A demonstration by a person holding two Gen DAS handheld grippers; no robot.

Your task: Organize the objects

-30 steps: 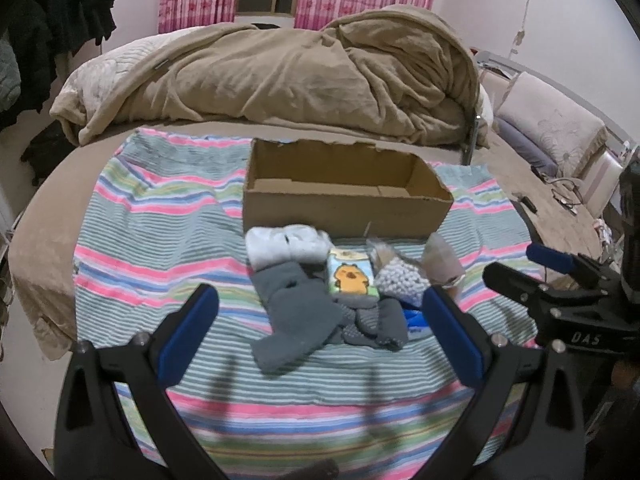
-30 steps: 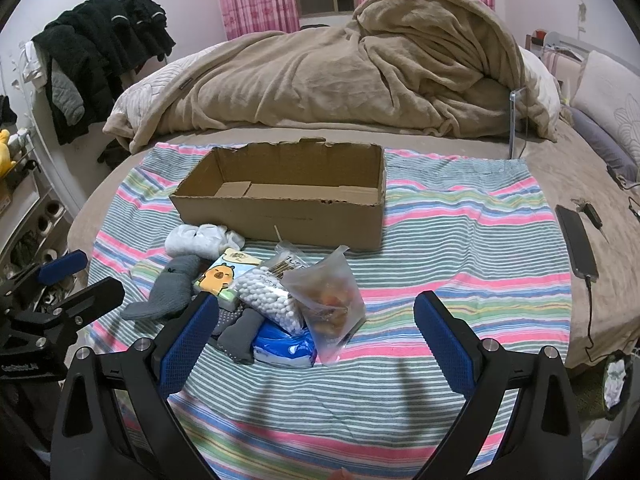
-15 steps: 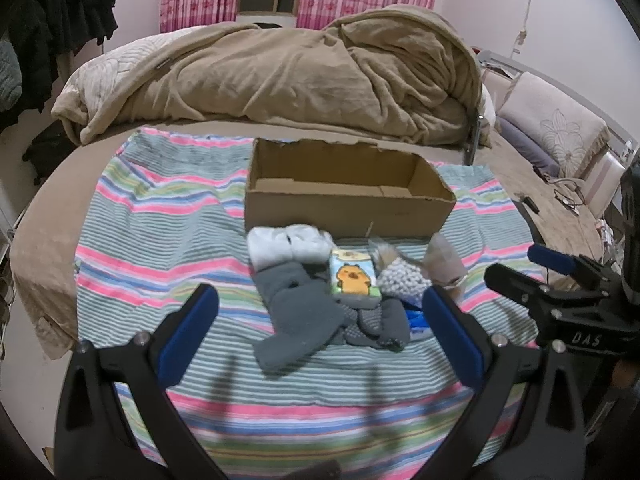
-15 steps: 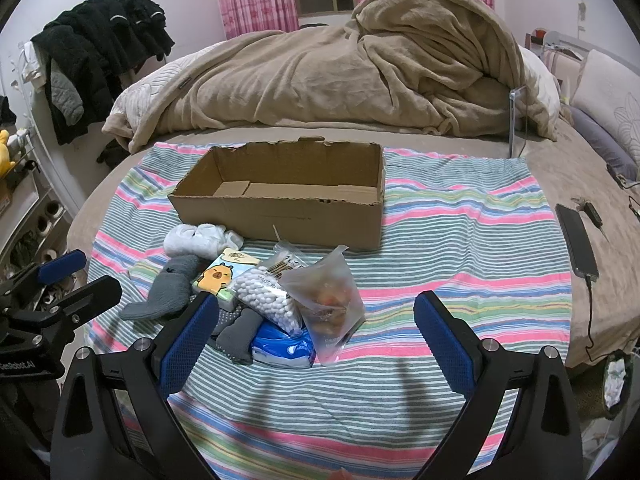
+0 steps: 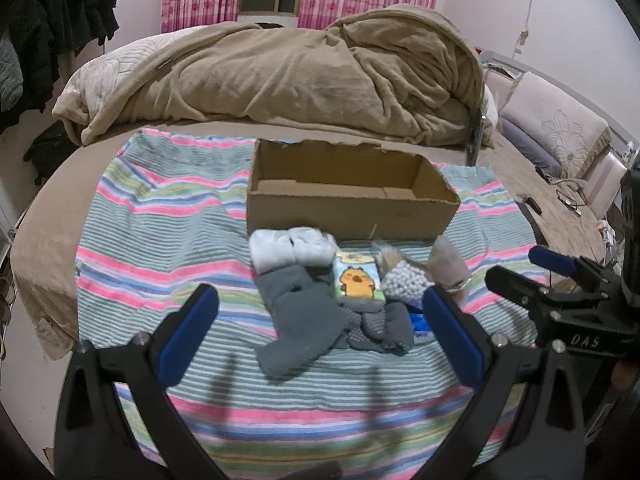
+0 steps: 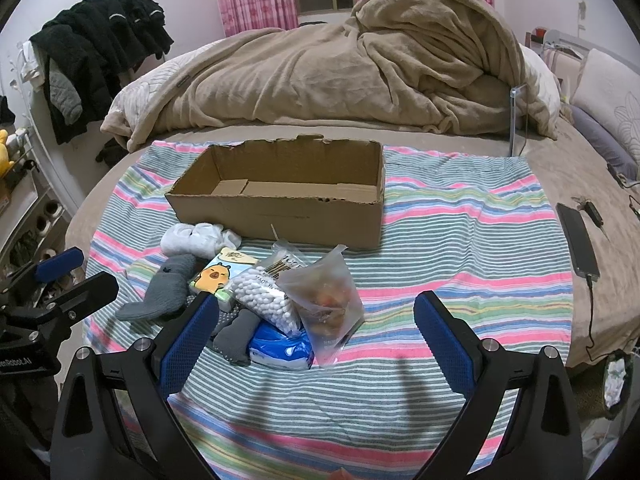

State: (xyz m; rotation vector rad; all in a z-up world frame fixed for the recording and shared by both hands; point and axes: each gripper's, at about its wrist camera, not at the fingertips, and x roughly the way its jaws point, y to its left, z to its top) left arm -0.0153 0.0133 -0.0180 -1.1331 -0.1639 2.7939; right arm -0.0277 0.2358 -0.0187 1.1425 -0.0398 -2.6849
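Observation:
An open, empty cardboard box (image 5: 348, 196) (image 6: 280, 196) stands on a striped cloth. In front of it lies a pile: a white sock bundle (image 5: 290, 246) (image 6: 196, 238), grey socks (image 5: 308, 320) (image 6: 164, 292), a tissue pack with an orange cartoon animal (image 5: 356, 282) (image 6: 218, 274), a bag of cotton swabs (image 5: 402, 282) (image 6: 266, 300), a clear bag of snacks (image 6: 330, 300) and a blue packet (image 6: 280, 350). My left gripper (image 5: 320, 332) is open and empty, above the cloth just short of the pile. My right gripper (image 6: 316, 340) is open and empty, near the pile's right side.
A crumpled tan blanket (image 5: 280, 80) fills the bed behind the box. A phone on a cable (image 6: 578, 240) lies right of the cloth. Pillows (image 5: 556, 128) lie at the far right. Dark clothes (image 6: 100, 52) hang at the left. The cloth (image 6: 460, 240) right of the box is bare.
Both grippers have crept slightly forward and up; the pile and box have not moved. Both stay open.

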